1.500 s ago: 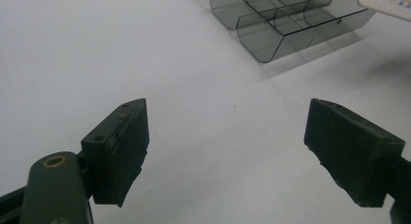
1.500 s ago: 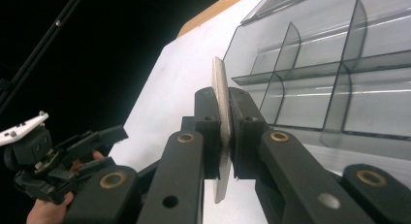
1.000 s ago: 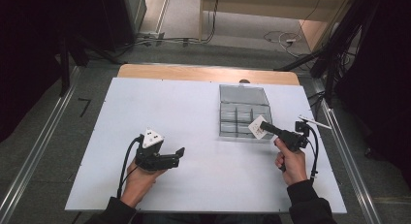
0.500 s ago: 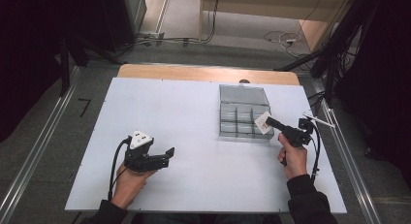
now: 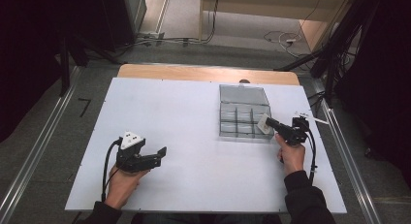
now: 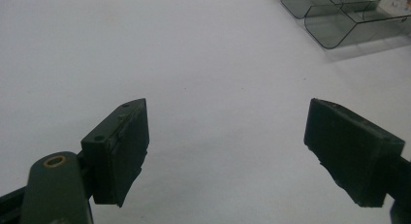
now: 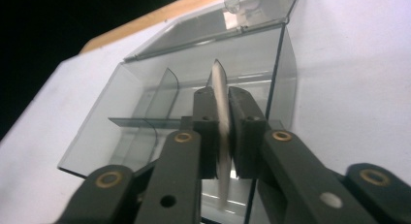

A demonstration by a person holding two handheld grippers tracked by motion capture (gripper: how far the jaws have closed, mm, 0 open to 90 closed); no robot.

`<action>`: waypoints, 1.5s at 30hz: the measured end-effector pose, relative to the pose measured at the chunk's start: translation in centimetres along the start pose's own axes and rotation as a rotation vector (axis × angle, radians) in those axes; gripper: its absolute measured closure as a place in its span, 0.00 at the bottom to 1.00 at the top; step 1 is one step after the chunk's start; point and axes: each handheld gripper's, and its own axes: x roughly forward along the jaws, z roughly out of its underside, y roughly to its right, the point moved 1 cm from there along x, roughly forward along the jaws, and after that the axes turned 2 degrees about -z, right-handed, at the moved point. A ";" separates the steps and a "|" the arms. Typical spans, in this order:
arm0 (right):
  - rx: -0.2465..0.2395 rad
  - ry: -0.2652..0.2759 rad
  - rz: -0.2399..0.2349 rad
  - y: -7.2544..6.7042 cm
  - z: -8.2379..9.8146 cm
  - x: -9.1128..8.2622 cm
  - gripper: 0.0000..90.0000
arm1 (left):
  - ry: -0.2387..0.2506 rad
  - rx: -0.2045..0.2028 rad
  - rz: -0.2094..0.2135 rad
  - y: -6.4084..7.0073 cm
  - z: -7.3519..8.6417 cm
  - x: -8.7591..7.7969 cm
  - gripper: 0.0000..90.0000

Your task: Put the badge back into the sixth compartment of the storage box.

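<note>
A clear plastic compartment box (image 5: 244,112) stands open on the white table (image 5: 184,107), right of centre, its lid laid back toward the far edge. My right gripper (image 5: 269,122) is shut on a thin white flat piece (image 5: 264,123) and holds it over the box's near-right corner. In the right gripper view the white piece (image 7: 220,88) stands edge-on between the jaws of that gripper (image 7: 222,100), above the box's dividers (image 7: 145,122). My left gripper (image 5: 160,153) rests low at the table's front left, open with nothing in it. In the left gripper view the left gripper (image 6: 228,151) shows bare table between its jaws and the box (image 6: 339,20) far off.
A wooden strip (image 5: 194,72) runs along the table's far edge. Metal rails (image 5: 43,141) flank the table on both sides. Cables lie on the floor (image 5: 281,39) behind. Dark stands rise at the right.
My right gripper has shifted slightly right and back with the white piece, staying over the box. My left gripper has drawn left and toward the table's front edge.
</note>
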 end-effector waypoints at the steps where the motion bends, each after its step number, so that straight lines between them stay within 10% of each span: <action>1: -0.006 -0.007 -0.005 0.0 0.0 0.0 0.76 | 0.002 -0.001 -0.001 0.0 0.0 0.0 0.19; 16: -0.104 0.037 0.090 -0.7 0.5 -3.6 0.32 | 0.023 -0.042 -0.060 -2.0 0.5 -1.0 0.19; 31: -0.151 0.006 0.173 0.2 2.5 -7.1 0.25 | 0.027 -0.131 -0.227 -7.4 2.0 -2.3 0.18; 45: -0.185 -0.039 0.276 1.7 4.9 -11.0 0.22 | 0.008 -0.165 -0.296 -9.8 3.4 -3.1 0.15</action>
